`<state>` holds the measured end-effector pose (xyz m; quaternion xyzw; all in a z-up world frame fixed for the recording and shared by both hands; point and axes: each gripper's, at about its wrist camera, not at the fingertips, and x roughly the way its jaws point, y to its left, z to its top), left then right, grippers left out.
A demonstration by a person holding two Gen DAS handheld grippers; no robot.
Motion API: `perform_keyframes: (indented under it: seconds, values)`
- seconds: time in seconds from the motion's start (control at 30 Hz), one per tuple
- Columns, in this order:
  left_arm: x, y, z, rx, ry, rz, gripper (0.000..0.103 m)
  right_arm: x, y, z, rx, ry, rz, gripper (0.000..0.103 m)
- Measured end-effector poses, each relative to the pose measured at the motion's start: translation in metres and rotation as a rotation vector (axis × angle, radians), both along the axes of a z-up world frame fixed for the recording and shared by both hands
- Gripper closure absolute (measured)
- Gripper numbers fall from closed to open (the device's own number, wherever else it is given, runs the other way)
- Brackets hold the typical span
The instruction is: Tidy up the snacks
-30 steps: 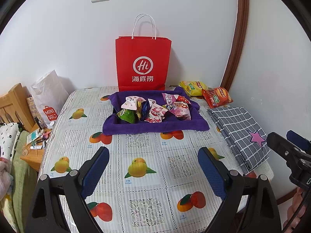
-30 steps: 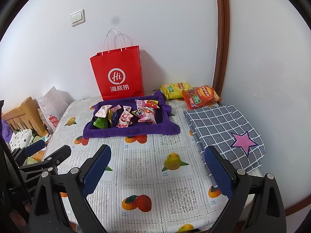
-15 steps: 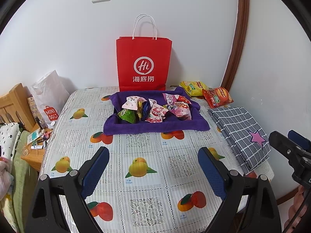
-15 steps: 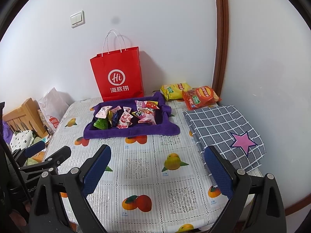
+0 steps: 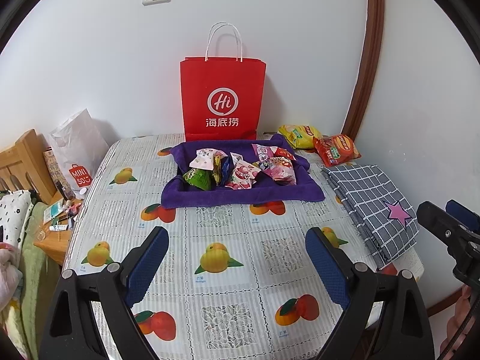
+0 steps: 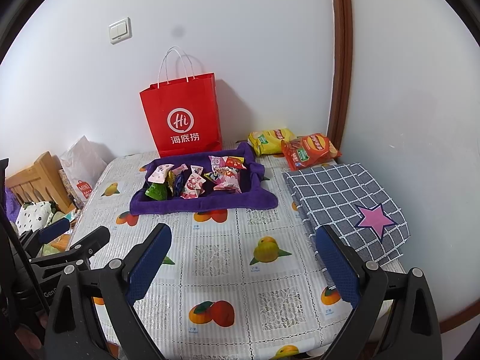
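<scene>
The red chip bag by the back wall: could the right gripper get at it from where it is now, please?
Probably yes. The right gripper is open and empty, and the red chip bag lies uncovered beyond the folded checked cloth, with only that flat cloth and bare table between them.

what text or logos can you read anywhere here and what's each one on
"Hi" in a circle, with "海底捞" below: red paper bag.
"MINI SO": red tag on the white plastic bag.
Yellow chip bag, red chip bag, small snack packets, tablecloth captions: print too small or blurred to read.
</scene>
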<state>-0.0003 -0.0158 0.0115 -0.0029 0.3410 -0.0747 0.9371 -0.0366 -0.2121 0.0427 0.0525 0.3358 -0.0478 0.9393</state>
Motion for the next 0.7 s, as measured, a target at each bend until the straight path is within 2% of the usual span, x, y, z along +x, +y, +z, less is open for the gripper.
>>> perform_keyframes:
  seconds: [0.7]
  values:
    - [0.0024, 0.0048, 0.005, 0.008, -0.008, 0.008, 0.01, 0.0035, 0.0058, -0.0005, 0.002, 0.0, 0.014, 0.007]
